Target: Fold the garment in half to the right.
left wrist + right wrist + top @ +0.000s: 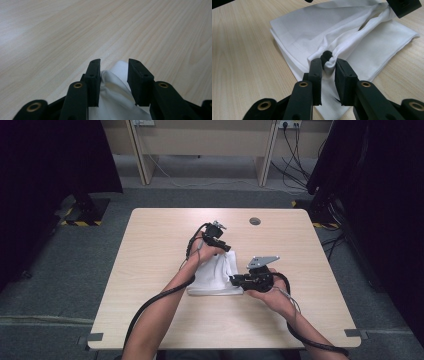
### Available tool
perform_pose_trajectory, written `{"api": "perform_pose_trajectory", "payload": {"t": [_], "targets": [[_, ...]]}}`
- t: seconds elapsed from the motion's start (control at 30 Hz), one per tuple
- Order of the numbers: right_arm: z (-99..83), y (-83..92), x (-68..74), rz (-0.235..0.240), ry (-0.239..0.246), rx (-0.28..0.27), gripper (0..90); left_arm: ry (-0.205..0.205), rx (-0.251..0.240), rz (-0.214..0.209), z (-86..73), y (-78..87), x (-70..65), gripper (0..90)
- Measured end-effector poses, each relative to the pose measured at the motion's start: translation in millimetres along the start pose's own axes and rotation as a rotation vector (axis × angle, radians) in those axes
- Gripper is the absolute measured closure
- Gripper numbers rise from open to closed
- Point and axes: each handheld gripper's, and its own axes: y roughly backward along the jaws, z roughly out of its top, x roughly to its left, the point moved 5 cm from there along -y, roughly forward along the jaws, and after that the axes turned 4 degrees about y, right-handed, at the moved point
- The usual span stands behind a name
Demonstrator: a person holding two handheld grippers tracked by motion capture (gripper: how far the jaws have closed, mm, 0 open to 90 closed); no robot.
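cloths: one white cloth [215,277]; left gripper [113,75] spread; right gripper [328,72] pinching cloth

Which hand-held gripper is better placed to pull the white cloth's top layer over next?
Probably the right hand-held gripper: its jaws pinch a bunched fold of the white cloth. The left hand-held gripper stands open around the cloth's far edge, not pressing it.
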Motion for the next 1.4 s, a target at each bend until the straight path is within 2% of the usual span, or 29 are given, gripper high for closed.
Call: {"api": "perform_pose_trajectory", "payload": {"t": [0.13,0.37,0.63,0.73,0.93,1.07,1.23,1.4], "targets": [[-0.6,0.3,0.3,0.001,0.000,0.005,75.4,-0.006,-0.007,0.002,1.3,0.5,-0.9,54.6],[-2.6,0.4,0.2,0.000,0.003,0.011,74.7,-0.004,-0.021,0.016,5.0,1.9,-0.9,46.6],[-6.7,1.5,-1.6,-0.003,-0.002,0.016,73.7,0.029,-0.034,0.042,6.8,3.6,1.8,35.9],[-8.1,1.8,-2.0,-0.003,-0.006,0.021,72.7,0.046,-0.046,0.041,8.3,5.2,2.0,31.8],[-10.0,3.5,-4.6,-0.004,-0.017,0.024,67.5,0.054,-0.059,0.041,10.0,8.9,4.4,26.5],[-5.4,11.0,-11.1,-0.014,-0.036,-0.001,62.7,0.070,-0.056,0.054,9.1,12.2,9.5,20.9],[9.6,22.0,-25.6,-0.048,-0.060,-0.043,59.0,0.069,-0.059,0.069,5.9,18.7,16.0,14.3],[24.3,19.5,-42.7,-0.087,-0.074,-0.046,58.9,0.064,-0.063,0.075,-0.1,27.6,21.1,12.1]]}}
